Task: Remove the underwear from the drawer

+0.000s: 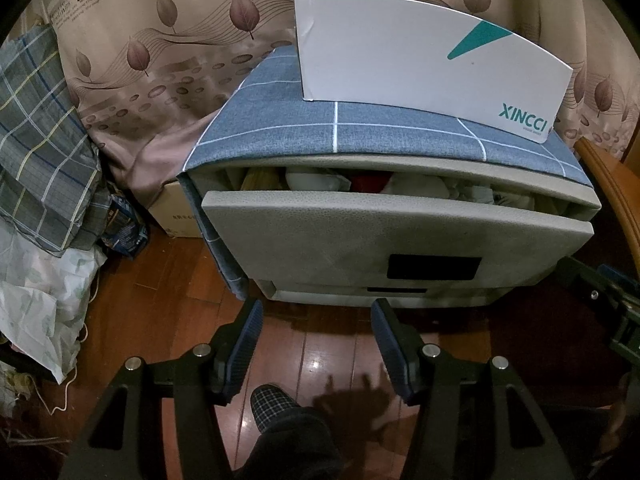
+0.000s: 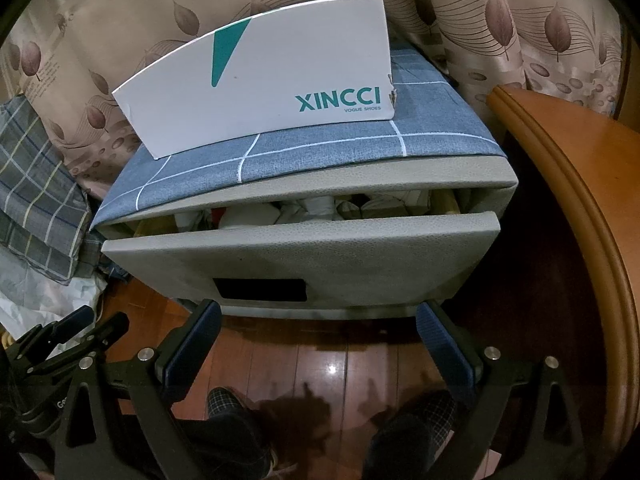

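Note:
A grey drawer unit stands in front of me, and its top drawer [image 1: 396, 236] [image 2: 304, 256] is pulled partly out. Crumpled white and red clothes [image 1: 360, 182] [image 2: 256, 216] show in the gap above the drawer front; I cannot tell which pieces are underwear. My left gripper [image 1: 316, 312] is open and empty, held low in front of the drawer's dark handle slot [image 1: 434, 267]. My right gripper [image 2: 318, 316] is open and empty, just below the drawer front and its handle slot [image 2: 260, 290].
A white XINCCI shoe box [image 1: 420, 60] [image 2: 272, 88] sits on the blue checked cloth [image 1: 280, 120] covering the unit. A curved wooden edge [image 2: 580, 184] is close on the right. Plaid fabric and bags [image 1: 44, 160] pile on the left. My slippered feet [image 2: 228, 408] stand on the wood floor.

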Motion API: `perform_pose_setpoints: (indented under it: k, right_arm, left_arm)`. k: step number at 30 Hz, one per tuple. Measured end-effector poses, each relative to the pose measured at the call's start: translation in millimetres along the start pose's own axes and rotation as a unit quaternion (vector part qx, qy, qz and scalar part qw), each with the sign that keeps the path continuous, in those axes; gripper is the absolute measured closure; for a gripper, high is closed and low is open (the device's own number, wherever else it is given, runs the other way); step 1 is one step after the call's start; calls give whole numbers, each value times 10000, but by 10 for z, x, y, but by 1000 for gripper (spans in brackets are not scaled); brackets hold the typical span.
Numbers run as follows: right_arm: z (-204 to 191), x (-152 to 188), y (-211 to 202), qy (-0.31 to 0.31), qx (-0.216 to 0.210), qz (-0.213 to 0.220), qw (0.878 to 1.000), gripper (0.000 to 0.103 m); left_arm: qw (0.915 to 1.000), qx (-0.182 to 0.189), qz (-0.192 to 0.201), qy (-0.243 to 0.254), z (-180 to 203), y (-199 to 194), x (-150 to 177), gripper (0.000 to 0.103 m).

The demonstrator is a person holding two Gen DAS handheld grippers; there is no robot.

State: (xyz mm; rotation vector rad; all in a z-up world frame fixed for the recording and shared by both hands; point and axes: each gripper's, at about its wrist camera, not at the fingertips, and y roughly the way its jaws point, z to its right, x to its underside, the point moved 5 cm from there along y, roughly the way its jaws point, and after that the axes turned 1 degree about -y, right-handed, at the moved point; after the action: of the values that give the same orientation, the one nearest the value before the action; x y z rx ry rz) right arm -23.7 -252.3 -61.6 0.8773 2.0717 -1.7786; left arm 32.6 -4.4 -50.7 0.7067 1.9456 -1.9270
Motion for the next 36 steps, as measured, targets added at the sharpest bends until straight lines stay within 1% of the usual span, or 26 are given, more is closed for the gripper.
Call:
perform_pose_setpoints:
  k: [18, 24, 28, 31, 33, 36]
  right_arm:
    - [4, 10, -10, -3, 2, -11, 10000, 6]
    - [23, -7, -18, 16, 31, -12, 10000, 6]
    - [19, -29, -36, 34, -51, 86, 9999, 6]
    - [53, -47, -49, 89, -73, 78, 9999, 6]
    - [84, -75, -33, 148, -29, -6, 9999, 6]
    - [112, -176, 45, 95, 89, 51, 9999, 6]
  left_arm:
    - [10000, -5, 4, 1, 1, -4, -4, 45]
    - [9999, 40, 111, -66, -9, -41, -46, 45]
    - [9995, 71, 265, -160, -53, -99, -103, 45]
    - [9992, 90, 357, -153, -81, -119, -165, 45]
    - [9990, 50, 418, -133, -103, -108, -242, 45]
    - [9989, 18, 468, -89, -128, -50, -382, 45]
